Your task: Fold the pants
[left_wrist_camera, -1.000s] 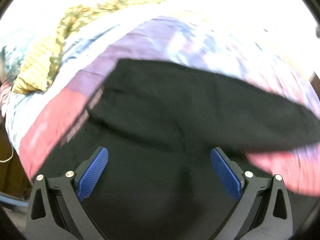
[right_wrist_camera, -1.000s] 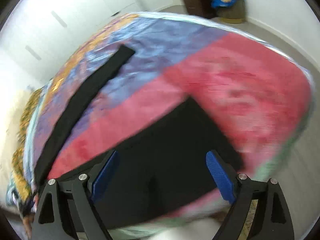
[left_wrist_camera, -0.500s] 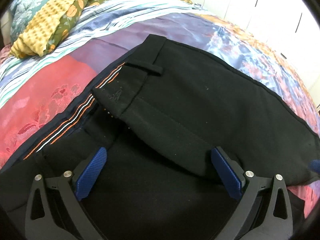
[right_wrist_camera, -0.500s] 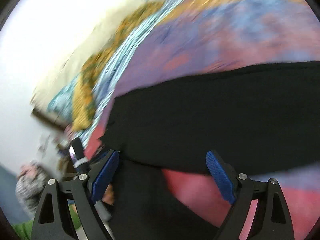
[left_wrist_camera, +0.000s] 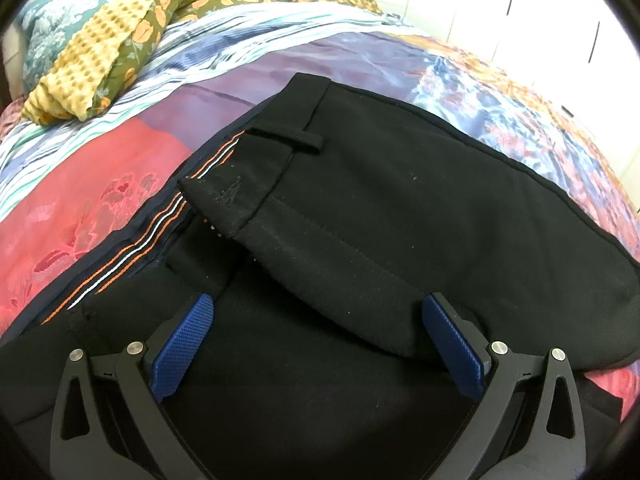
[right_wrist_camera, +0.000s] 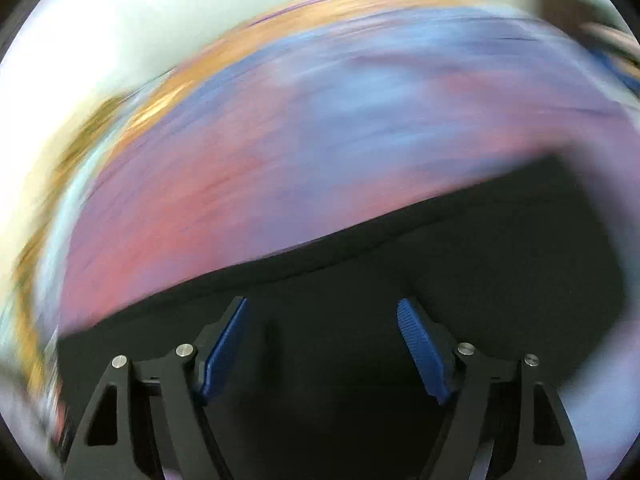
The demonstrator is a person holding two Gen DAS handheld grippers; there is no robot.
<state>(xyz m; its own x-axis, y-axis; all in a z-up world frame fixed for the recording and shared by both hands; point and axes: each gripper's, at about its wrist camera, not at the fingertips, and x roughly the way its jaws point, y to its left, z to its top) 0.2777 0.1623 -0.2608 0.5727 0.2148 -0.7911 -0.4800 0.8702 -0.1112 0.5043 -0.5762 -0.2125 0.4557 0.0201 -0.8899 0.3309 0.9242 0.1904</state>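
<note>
Black pants [left_wrist_camera: 400, 220] lie on a patchwork bedspread [left_wrist_camera: 100, 184], the waistband with its orange and white inner stripe [left_wrist_camera: 160, 220] turned open toward the left. My left gripper [left_wrist_camera: 318, 312] hovers open just over the seat of the pants, blue pads wide apart, one fold edge running between them without being pinched. In the blurred right wrist view my right gripper [right_wrist_camera: 322, 312] is over a black pant leg [right_wrist_camera: 480, 248]; its jaws are closing, with dark cloth lying under and between the pads, not pressed by them.
A yellow and green floral blanket [left_wrist_camera: 120, 32] is bunched at the head of the bed. White cupboard doors [left_wrist_camera: 540, 8] stand behind the bed on the right. The bedspread [right_wrist_camera: 320, 120] fills the right wrist view beyond the pants.
The left gripper sank toward the waistband and then held still. The right gripper swung fast across the bed onto the pant leg and its pads drew closer together.
</note>
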